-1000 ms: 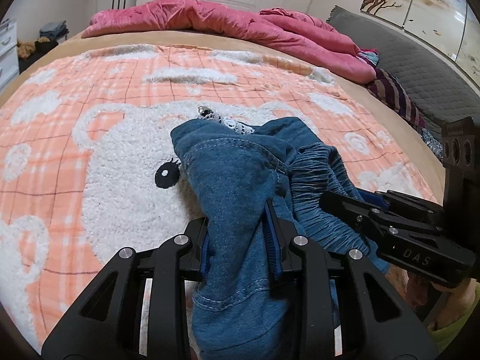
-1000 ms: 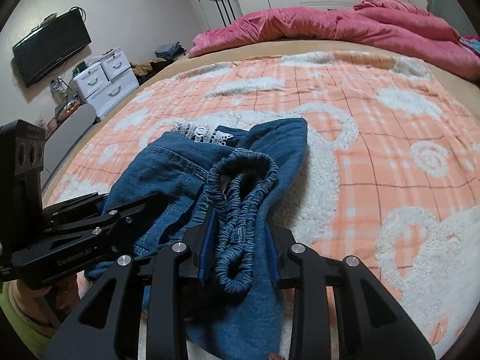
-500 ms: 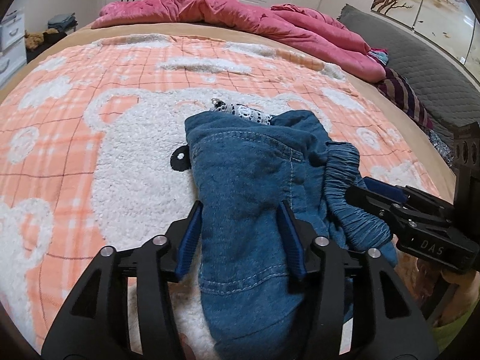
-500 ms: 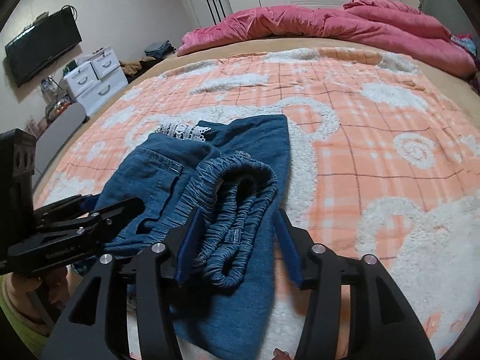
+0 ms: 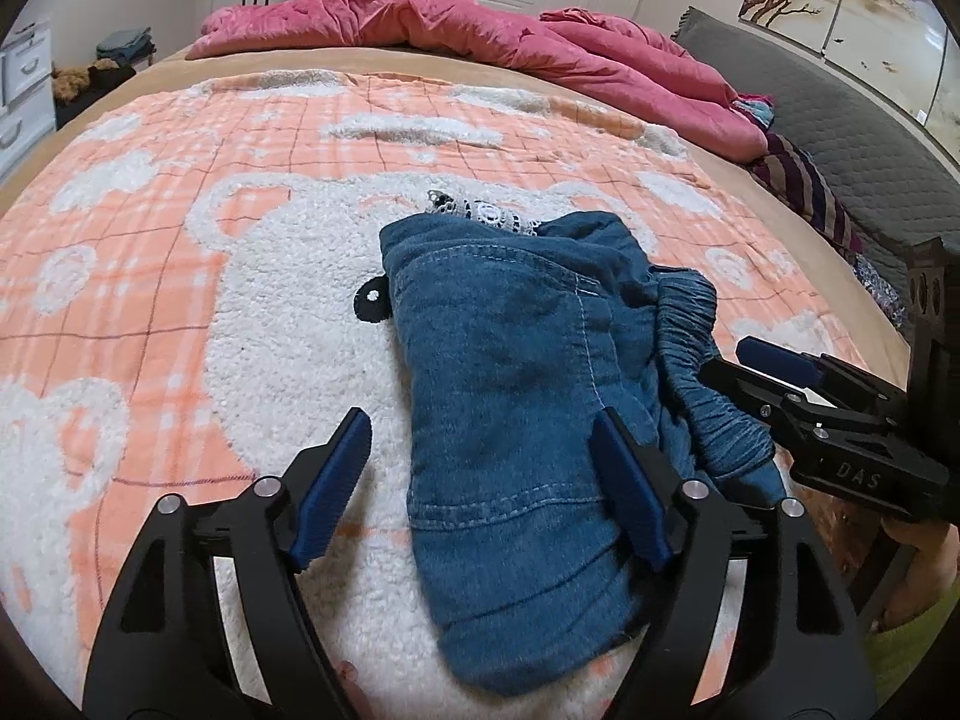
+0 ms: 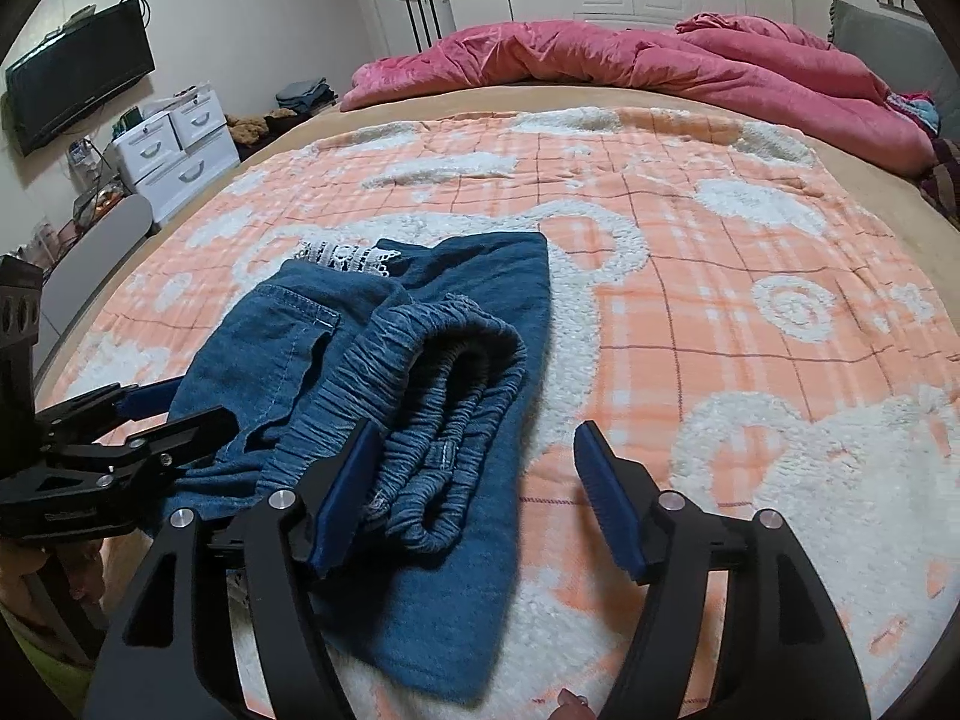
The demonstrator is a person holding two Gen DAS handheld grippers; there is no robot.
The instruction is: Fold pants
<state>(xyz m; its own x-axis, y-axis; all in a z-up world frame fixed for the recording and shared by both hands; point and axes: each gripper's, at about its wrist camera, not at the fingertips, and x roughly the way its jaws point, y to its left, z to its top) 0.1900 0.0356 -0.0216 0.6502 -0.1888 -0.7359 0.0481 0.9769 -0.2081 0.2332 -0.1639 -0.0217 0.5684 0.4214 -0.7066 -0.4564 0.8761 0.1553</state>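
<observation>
Blue denim pants [image 5: 510,372] lie folded in a bundle on the orange and white blanket [image 5: 150,252], with white lace trim [image 5: 480,213] peeking out at the far end. My left gripper [image 5: 483,468] is open and its jaws are still opening; the near hem lies between them, untouched by the pads. In the right wrist view the pants [image 6: 390,372] show their gathered elastic waistband [image 6: 444,408]. My right gripper [image 6: 477,480] is open too, jaws still opening, with the waistband between them and nothing pressed. Each gripper shows at the side of the other's view.
A crumpled pink duvet [image 5: 480,30] lies along the far side of the bed. A grey padded headboard [image 5: 840,120] runs on the right. White drawers [image 6: 174,144] and a wall television [image 6: 78,78] stand off to the left of the bed.
Both grippers have opened and let go of the pants. The bundle has dropped and settled flatter on the blanket.
</observation>
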